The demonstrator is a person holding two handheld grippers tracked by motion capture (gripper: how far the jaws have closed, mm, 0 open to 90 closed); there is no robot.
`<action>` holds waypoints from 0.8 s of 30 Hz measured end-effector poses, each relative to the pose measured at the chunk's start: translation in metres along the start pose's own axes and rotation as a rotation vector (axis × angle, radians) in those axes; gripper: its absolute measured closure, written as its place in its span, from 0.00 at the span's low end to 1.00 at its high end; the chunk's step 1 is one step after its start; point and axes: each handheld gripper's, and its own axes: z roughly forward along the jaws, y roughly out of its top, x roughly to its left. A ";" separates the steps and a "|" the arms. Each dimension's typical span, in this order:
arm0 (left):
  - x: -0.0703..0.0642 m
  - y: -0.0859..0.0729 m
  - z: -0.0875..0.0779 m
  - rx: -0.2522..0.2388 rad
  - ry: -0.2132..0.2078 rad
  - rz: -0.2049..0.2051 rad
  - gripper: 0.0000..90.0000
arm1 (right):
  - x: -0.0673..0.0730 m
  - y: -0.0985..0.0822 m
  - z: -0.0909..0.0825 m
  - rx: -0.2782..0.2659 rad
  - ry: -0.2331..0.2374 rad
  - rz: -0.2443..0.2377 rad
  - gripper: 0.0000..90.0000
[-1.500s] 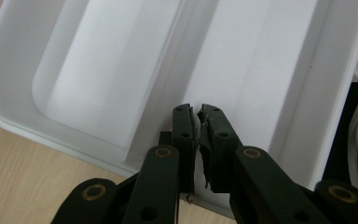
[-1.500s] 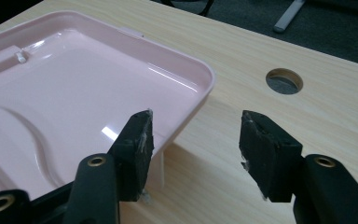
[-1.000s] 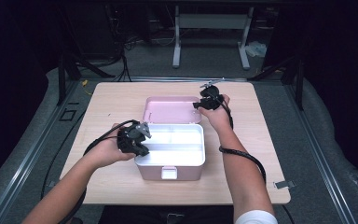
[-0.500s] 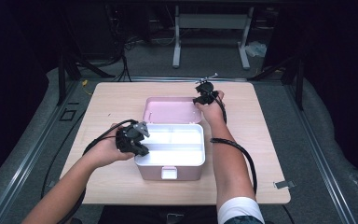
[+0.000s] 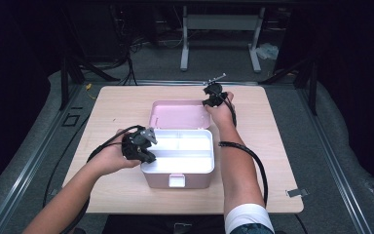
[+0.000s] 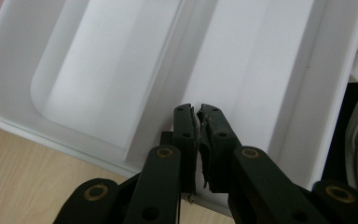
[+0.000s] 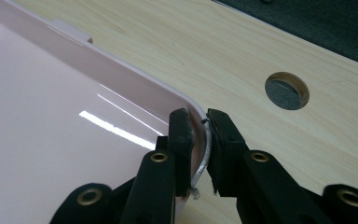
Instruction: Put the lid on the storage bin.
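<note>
Box, one: left tool clamps its tray wall, right tool just closed on its lid.

My right gripper has slid across the far end of the table, from out past the right far corner of the pink lid a second ago to that corner itself. My forearm has swung with it and now runs straighter up the right side of the box. The jaws have just been closing, and in the right gripper view they now sit either side of the lid's rim, one pad on the glossy inner face and the other outside, pressing the thin edge between them.
</note>
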 end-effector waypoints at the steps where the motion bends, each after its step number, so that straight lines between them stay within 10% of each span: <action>1: 0.000 0.000 0.000 0.002 0.000 0.001 0.94 | 0.001 0.001 0.000 0.001 -0.003 -0.003 0.89; 24: -0.002 0.001 0.000 0.003 0.010 -0.003 0.95 | 0.007 0.017 -0.028 -0.055 -0.055 -0.071 0.91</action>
